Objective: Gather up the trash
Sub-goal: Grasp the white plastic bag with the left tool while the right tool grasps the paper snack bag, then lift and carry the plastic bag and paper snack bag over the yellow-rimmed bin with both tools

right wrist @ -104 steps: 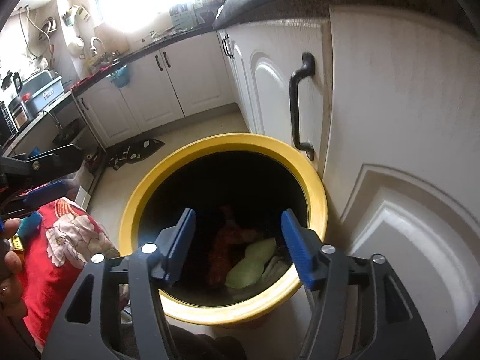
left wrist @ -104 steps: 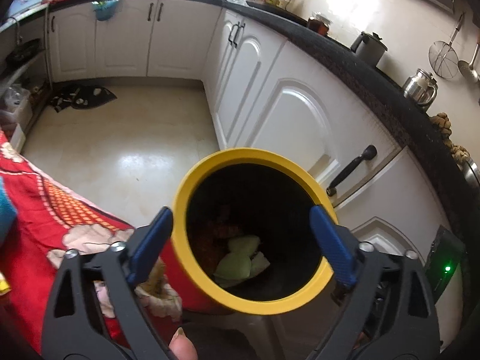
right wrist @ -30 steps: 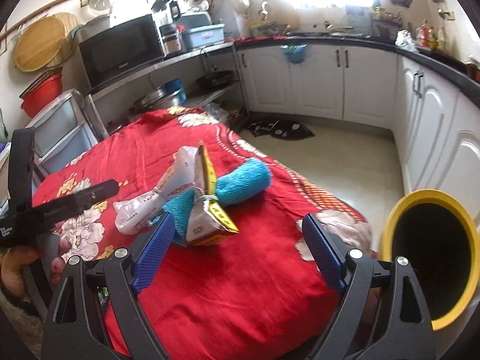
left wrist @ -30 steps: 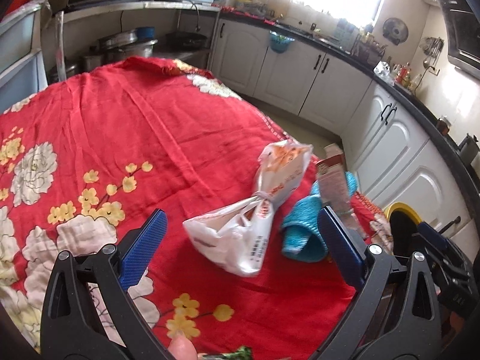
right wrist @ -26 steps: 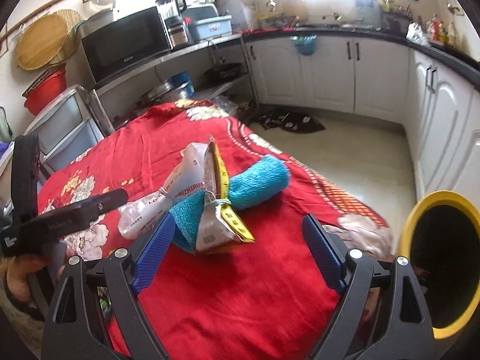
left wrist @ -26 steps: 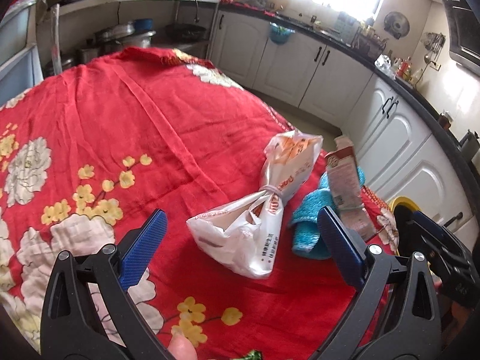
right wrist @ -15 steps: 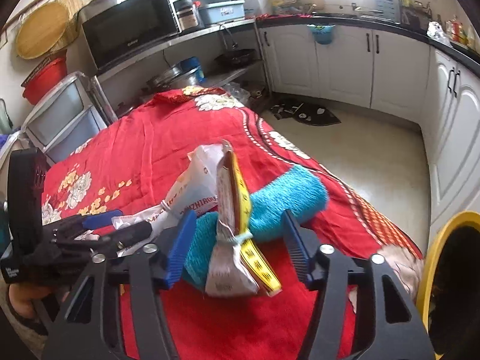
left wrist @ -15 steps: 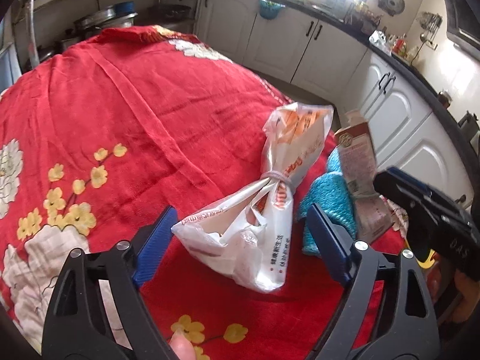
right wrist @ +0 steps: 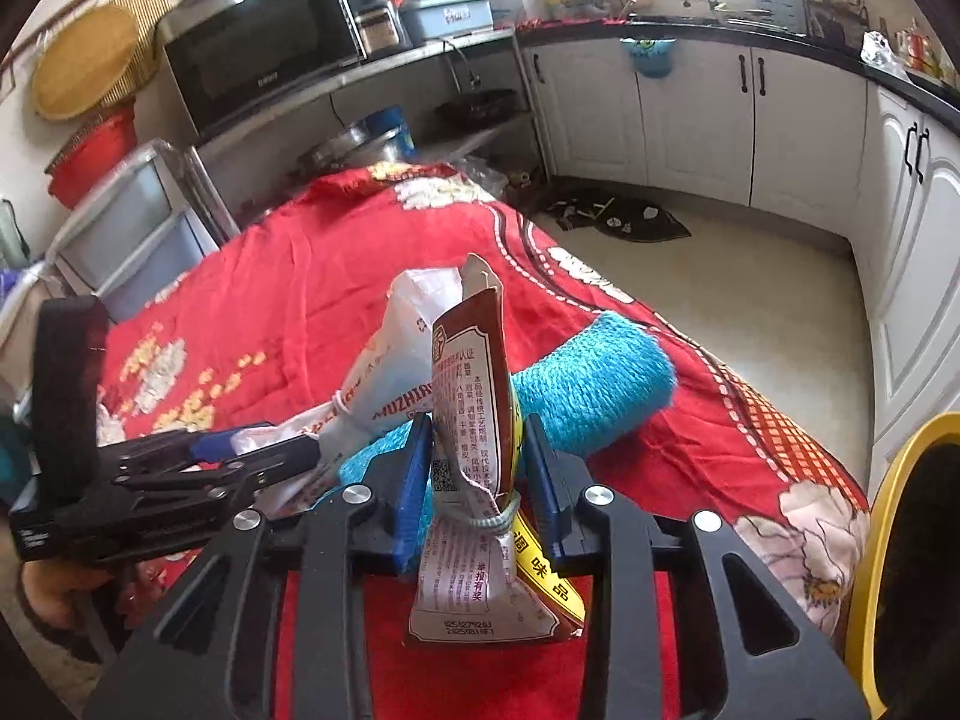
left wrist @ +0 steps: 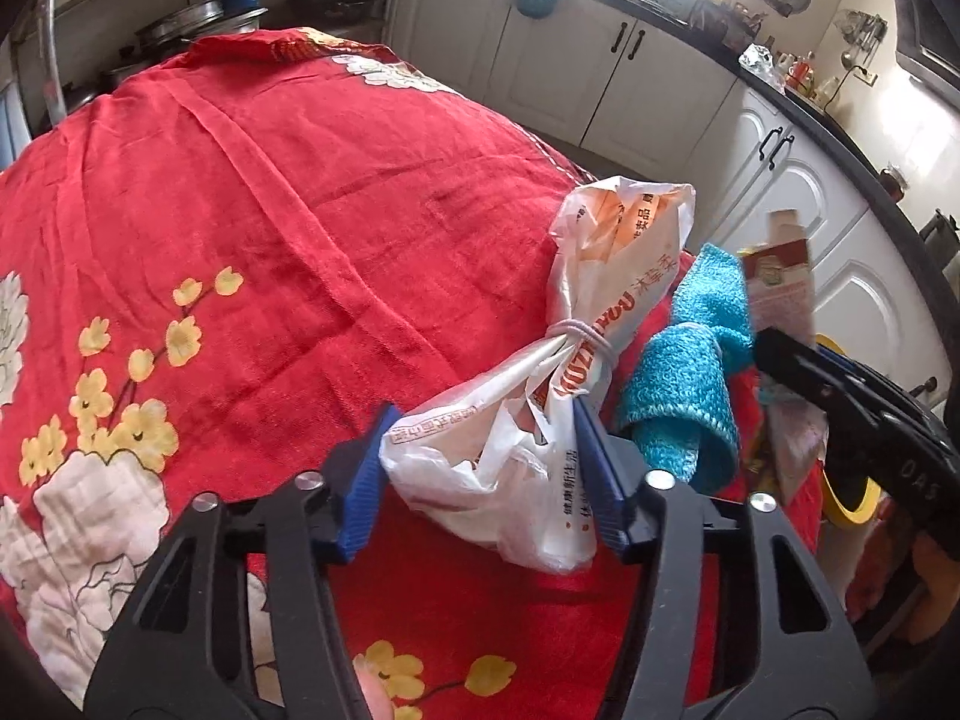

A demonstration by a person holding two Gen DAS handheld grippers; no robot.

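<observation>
A white plastic bag (left wrist: 540,420), tied at its neck with a rubber band, lies on the red floral tablecloth (left wrist: 240,240). My left gripper (left wrist: 480,468) is closing on the bag's lower end, and both blue pads touch it. A brown-red snack packet (right wrist: 474,408), also banded, stands upright between the pads of my right gripper (right wrist: 477,480). Its jaws are closing too and press the packet's sides. The yellow-rimmed trash bin (right wrist: 870,540) stands off the table's right edge.
A rolled turquoise towel (right wrist: 594,384) lies behind the packet, beside the bag. White kitchen cabinets (right wrist: 690,120) run along the far and right walls. A microwave (right wrist: 258,72) sits on a shelf at the back left, above the table.
Both grippers left the bin and swung to the table. Over the last second each sank toward its item and its jaws narrowed from wide open onto the bag and the packet.
</observation>
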